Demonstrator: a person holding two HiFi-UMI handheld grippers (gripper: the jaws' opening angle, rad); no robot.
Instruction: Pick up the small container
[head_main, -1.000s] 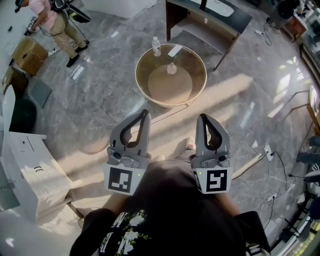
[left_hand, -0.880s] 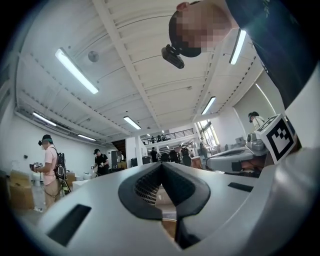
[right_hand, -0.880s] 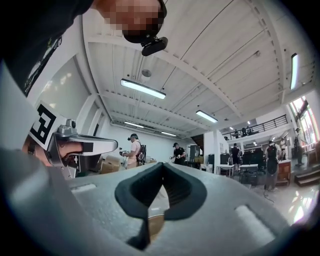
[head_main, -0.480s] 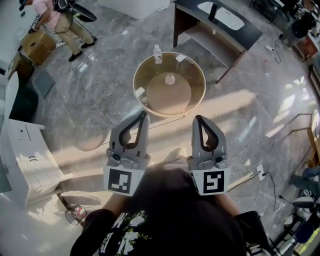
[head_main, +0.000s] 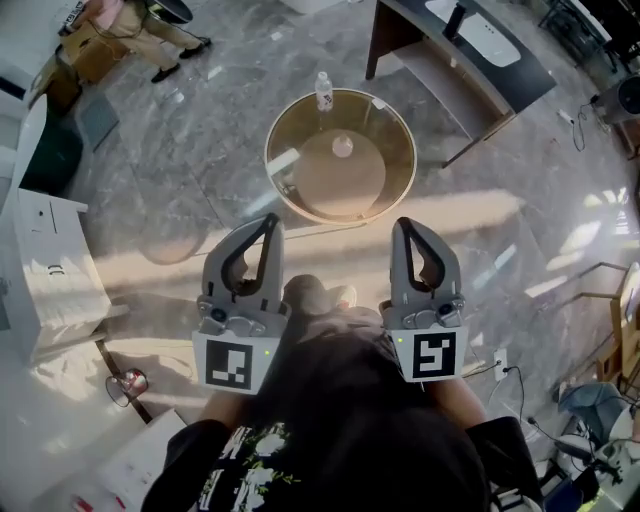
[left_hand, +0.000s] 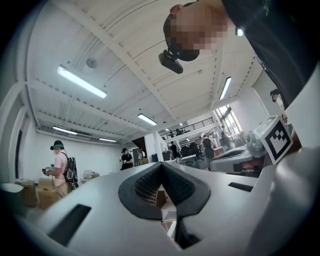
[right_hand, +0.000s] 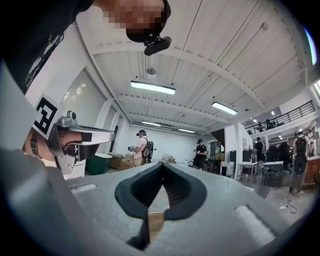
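Meeting at their tips, the jaws of the left gripper (left_hand: 161, 164) are fully closed with nothing between the ribbed pads; only floor shows through the gap below the tips. The right gripper (right_hand: 162, 163) is the same: its jaws are pressed together at the tip and hold nothing. In the head view both grippers are held side by side and apart, pointing toward 12 o'clock. The marker cube (head_main: 233, 363) of the left one and the marker cube (head_main: 434, 355) of the right one sit nearest the person's dark shirt.

At 12 o'clock from the closed tips, well apart from them, stands a round glass table (head_main: 277, 187) on the grey marble floor (head_main: 200, 190). The small container (head_main: 342, 146) stands upright near the middle of the tabletop, touched by neither gripper. At the table's 12 o'clock rim stands a clear water bottle (head_main: 323, 90), and a white card (head_main: 378, 103) lies at about 1 o'clock on the rim.

Beyond the table, toward 1 o'clock, is a dark desk (head_main: 480, 75). A white cabinet (head_main: 45, 270) stands at 9 o'clock from the left gripper. Toward 11 o'clock, at the frame's top edge, a person in a pink top (head_main: 105, 12) stands beside a cardboard box (head_main: 80, 52).
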